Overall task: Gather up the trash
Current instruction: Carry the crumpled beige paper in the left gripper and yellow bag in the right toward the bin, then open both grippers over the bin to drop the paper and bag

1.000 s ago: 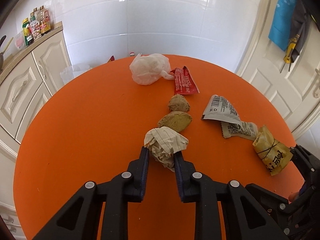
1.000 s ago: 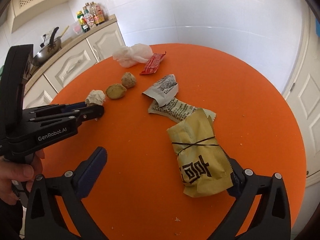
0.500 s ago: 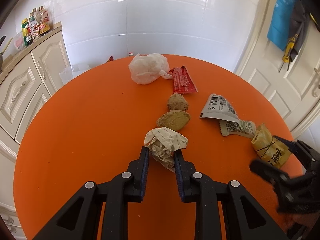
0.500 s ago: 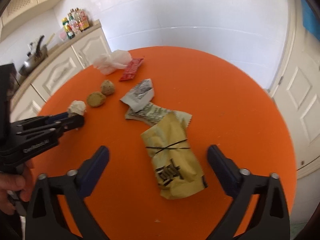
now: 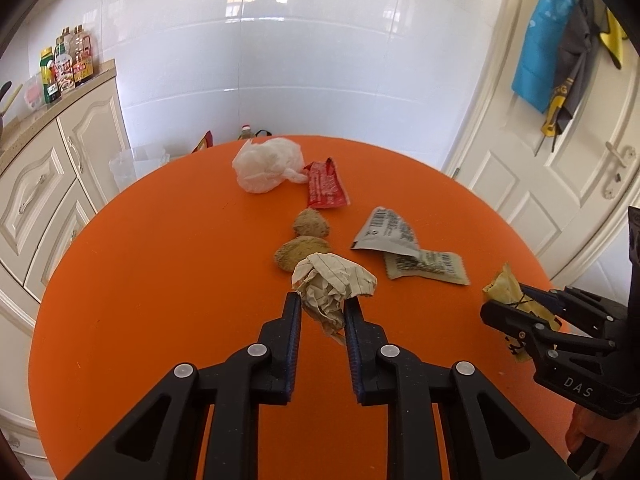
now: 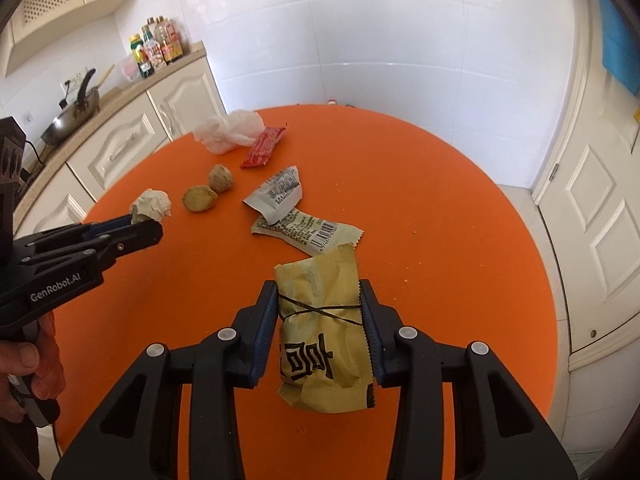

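Sitting clamped between right tongs [image 6: 319,300]: yellow packet [image 6: 322,332]; crumpled paper [image 5: 332,284] between left tongs [image 5: 320,304]

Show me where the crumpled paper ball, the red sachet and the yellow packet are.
crumpled paper ball [image 5: 334,280], left wrist view, on its lined top fold.
red sachet [image 5: 326,186], left wrist view, its middle.
yellow packet [image 6: 320,292], right wrist view, above the black band.

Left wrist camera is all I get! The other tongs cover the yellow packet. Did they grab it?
Observer: Yes. The right tongs press both sides of the yellow packet.
Operator: My left tongs pinch the crumpled paper. Is anything tied around the packet?
Observer: A thin black band crosses over its middle.
Operator: Anything written on it?
Observer: Big black characters are printed below the band.
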